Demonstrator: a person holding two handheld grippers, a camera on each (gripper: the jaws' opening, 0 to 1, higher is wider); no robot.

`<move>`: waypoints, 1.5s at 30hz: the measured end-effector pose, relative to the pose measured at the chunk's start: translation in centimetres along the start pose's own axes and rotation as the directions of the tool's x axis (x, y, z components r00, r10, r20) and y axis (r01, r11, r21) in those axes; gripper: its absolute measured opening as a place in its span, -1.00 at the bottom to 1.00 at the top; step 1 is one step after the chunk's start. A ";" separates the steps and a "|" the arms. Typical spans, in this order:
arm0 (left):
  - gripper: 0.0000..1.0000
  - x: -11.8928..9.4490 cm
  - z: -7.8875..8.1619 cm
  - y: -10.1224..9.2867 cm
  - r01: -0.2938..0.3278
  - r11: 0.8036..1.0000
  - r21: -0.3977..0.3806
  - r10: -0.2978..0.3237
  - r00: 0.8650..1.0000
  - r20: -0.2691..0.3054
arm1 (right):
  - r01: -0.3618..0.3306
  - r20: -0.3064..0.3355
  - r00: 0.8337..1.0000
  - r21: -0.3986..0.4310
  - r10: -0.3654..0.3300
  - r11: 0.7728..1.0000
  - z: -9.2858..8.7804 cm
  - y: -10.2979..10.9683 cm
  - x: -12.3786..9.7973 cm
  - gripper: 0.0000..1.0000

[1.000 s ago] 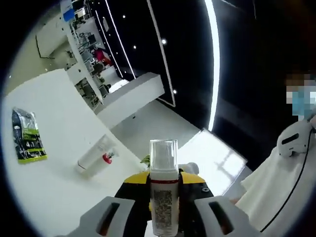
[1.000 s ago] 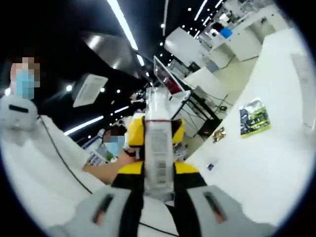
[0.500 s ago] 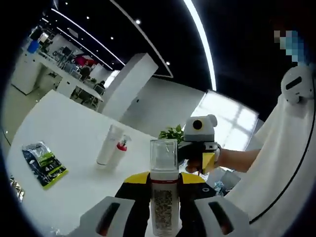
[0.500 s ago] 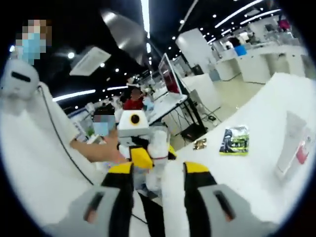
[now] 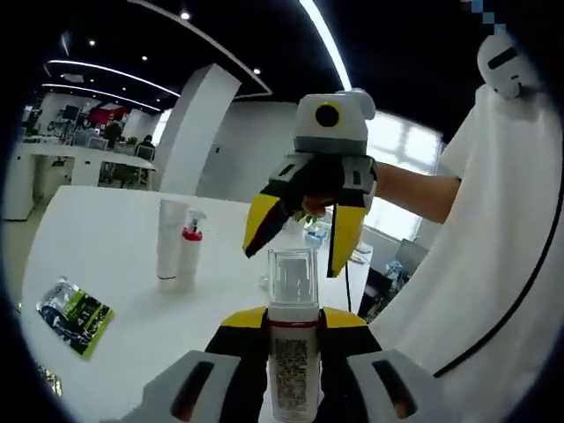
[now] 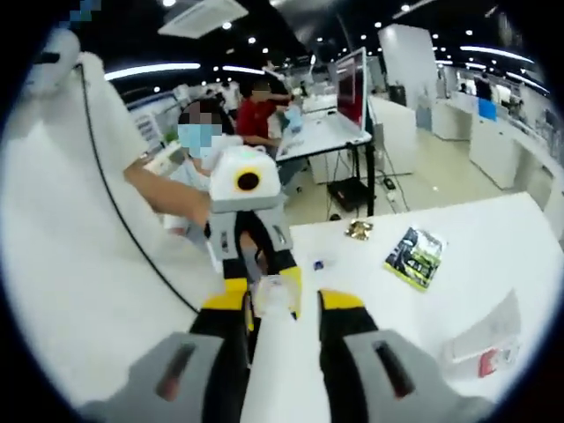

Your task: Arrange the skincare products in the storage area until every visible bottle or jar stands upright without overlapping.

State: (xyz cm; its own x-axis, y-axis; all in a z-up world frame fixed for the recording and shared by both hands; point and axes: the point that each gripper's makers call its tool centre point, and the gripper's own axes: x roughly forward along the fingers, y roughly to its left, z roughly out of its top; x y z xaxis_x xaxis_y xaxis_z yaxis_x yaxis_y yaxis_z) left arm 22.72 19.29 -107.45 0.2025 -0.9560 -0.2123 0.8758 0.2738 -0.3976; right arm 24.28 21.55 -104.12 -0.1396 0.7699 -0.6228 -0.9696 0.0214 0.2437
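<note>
L gripper [image 5: 293, 388]: jaws clamped on pump bottle [image 5: 293, 352], held upright.
R gripper [image 5: 298, 238]: jaws spread, nothing held, above bottle cap.
Table [image 5: 106, 229]: tube [image 5: 169, 251], spray bottle [image 5: 190, 251], sachet [image 5: 74, 315] seen.

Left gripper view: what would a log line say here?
left gripper: shut on bottle | right gripper: open by cap | tube, pump bottle: upright on table

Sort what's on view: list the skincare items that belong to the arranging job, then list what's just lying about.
Job items:
- clear-capped bottle, clamped in the left gripper
- white tube, standing on the table
- red-collared spray bottle, beside the tube

Lying about:
- green-and-black packet, flat on the table
- small gold item
</note>
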 end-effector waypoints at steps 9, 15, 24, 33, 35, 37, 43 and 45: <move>-0.59 0.2 -0.4 -0.6 -0.003 0.996 0.092 0.006 1.000 -0.031 | -0.061 -0.110 0.992 -0.045 0.056 0.997 -0.4 1.5 0.5 -0.67; -0.58 0.2 -1.0 -0.4 -0.013 0.991 0.136 0.018 0.999 -0.039 | -0.046 -0.140 0.990 -0.084 0.034 0.995 -0.8 1.8 0.9 -0.69; -0.58 1.0 -2.2 -1.1 0.006 0.992 0.126 0.006 0.995 -0.095 | -0.034 -0.187 0.982 -0.095 0.016 0.995 -2.3 2.5 1.1 -0.69; -0.58 1.6 -3.3 -1.2 0.004 0.995 0.101 0.007 0.995 -0.100 | -0.026 -0.208 0.978 -0.092 0.006 0.995 -3.2 2.6 1.7 -0.69; -0.58 1.5 -3.5 -1.2 0.005 0.994 0.109 0.008 0.992 -0.124 | -0.026 -0.208 0.978 -0.093 0.007 0.995 -3.3 2.7 1.8 -0.69; -0.58 1.4 -3.6 -1.3 -0.001 0.993 0.116 0.016 0.991 -0.131 | -0.030 -0.209 0.978 -0.098 0.009 0.995 -3.2 2.7 1.9 -0.69; -0.57 1.6 -2.9 -0.8 -0.047 0.995 0.087 0.055 0.994 -0.091 | -0.022 -0.217 0.976 -0.132 -0.007 0.991 -2.7 2.4 1.6 -0.69; -0.56 1.8 -2.8 -0.5 -0.051 0.995 0.081 0.059 0.994 -0.093 | -0.008 -0.204 0.979 -0.127 -0.018 0.992 -2.9 2.1 1.4 -0.69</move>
State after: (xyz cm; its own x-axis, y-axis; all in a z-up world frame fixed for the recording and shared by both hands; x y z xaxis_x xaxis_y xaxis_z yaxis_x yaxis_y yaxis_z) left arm 21.37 17.71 -110.12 0.2121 -0.9242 -0.3176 0.8969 0.3131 -0.3123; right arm 21.45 20.85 -106.63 -0.1600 0.6228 -0.7658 -0.9861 -0.0660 0.1523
